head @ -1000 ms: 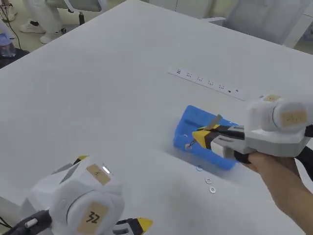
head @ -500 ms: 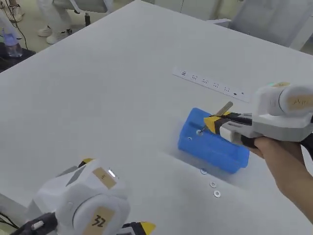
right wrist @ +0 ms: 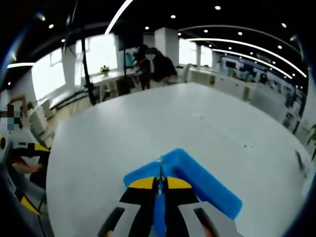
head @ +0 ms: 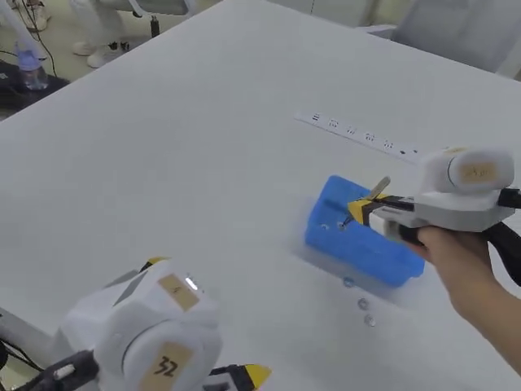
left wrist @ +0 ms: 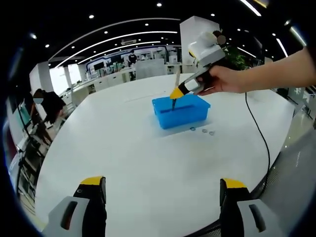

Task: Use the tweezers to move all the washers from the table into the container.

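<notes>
Washers: three washers lay loose on the table in a short row. They were just off the near wall of the blue container, roughly at its 6 o'clock from the person's side.
Inside the container: a speck or two near the far corner, too small for me to call.
Tweezers: the tweezers pointed tip-down over the container's 11 o'clock end. I honestly couldn't tell if a washer was in the tip.
Right gripper: the right gripper had its jaws clenched on the tweezers, hand wrapped round the body behind.
Left gripper: the left gripper hung way off at the container's 8 o'clock, jaws spread wide, nothing between them.
Power strip: a power strip lay at 12 o'clock, well apart.
Progress, my guess: partway, with three left to fetch.
What could go wrong: tweezers pinched inside jaws make a wobbly chain. Squeeze unevenly and a flat washer could skate across the table, or pop out before clearing the wall. Catching the wall with the tip could also shove the light container onto the row.
</notes>
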A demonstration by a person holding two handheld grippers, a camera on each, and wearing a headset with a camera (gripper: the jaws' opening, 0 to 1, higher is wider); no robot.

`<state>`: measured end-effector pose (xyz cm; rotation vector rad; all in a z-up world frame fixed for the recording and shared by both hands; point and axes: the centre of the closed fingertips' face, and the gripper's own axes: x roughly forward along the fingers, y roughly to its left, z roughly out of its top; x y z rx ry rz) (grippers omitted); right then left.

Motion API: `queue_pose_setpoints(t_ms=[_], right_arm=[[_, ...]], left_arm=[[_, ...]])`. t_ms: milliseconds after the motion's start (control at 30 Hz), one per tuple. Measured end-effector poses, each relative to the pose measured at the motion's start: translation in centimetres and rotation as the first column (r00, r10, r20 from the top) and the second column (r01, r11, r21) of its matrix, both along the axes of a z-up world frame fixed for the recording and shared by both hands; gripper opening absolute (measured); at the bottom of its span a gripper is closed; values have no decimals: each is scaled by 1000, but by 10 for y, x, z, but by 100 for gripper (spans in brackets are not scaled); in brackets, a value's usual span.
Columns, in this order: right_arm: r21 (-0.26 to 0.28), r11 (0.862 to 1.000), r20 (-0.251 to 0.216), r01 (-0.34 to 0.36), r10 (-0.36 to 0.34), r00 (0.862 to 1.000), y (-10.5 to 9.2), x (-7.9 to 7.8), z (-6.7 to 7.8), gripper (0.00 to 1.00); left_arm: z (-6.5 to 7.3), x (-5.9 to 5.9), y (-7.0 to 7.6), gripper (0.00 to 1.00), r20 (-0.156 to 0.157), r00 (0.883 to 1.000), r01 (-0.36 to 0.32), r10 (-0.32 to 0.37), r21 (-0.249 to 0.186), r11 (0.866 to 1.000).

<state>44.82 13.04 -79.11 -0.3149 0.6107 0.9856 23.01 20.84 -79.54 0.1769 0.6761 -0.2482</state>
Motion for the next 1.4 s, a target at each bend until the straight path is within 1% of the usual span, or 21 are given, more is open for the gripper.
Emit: queue_pose_setpoints(t_ms=[67,133,200,233,367,467,500,533,567,600,667,900,1000,1033,1133,1167,1233,1300,1333,1400], right_arm=[[-16,1000,-2,-2,2,1000,0,2,-7,3],[-19,1000,-12,0,0,1000,1,2,-8,3],[-23,1000,-17,2,-2,1000,2,2,-16,3],[-28,1000,-16,3,-3,1000,1,2,-16,3],[-48,999,-1,-1,1,1000,2,3,-20,3],[-75,997,26,-13,15,1000,1,7,-24,3],[-73,997,23,-16,18,1000,2,6,-23,3],[-73,997,8,-19,19,1000,3,4,-25,3],[-68,998,14,-20,21,1000,3,4,-24,3],[-56,998,31,-19,21,999,5,5,-23,3],[-56,998,12,-12,12,1000,3,5,-27,3],[-47,999,10,-1,1,1000,2,5,-26,3],[-47,999,-28,22,-24,999,3,5,-25,4],[-49,999,-31,23,-24,999,2,6,-25,4],[-50,999,7,23,-22,1000,0,8,-20,4],[-50,999,8,19,-19,1000,0,5,-16,4],[-41,999,30,18,-17,999,-2,4,-8,4],[-28,999,36,16,-15,999,-4,1,1,4],[-13,1000,40,14,-13,999,-5,-2,8,4],[-2,1000,54,10,-10,998,-6,-5,16,4]], left_arm=[[0,0,0,98,-1,1000,1,-1,1,1000],[-1,0,0,98,-4,1000,2,-2,2,1000],[-1,0,-1,98,-6,1000,5,-5,3,1000],[-2,0,-1,98,-7,1000,5,-5,4,1000],[-2,0,-1,98,-8,1000,4,-4,4,1000],[-3,0,-1,98,-11,1000,5,-5,6,1000],[-3,0,-1,98,-12,1000,6,-6,6,1000],[-3,0,0,98,-12,1000,5,-5,9,1000],[-3,0,0,97,-12,1000,5,-5,10,1000],[-3,0,0,97,-12,1000,4,-4,9,1000],[-3,0,0,97,-13,1000,3,-3,10,1000],[-4,0,0,97,-14,1000,5,-4,13,1000],[-3,0,-1,97,-9,1000,7,-6,11,1000],[-3,0,0,97,-11,1000,6,-6,12,1000],[-3,0,0,97,-14,1000,6,-6,14,1000],[-3,0,0,97,-13,1000,6,-6,16,1000],[-3,0,0,97,-13,1000,6,-6,17,1000],[-3,0,0,97,-13,1000,6,-6,17,1000],[-3,0,0,97,-12,1000,6,-6,17,1000],[-3,0,0,97,-12,1000,7,-7,19,1000]])
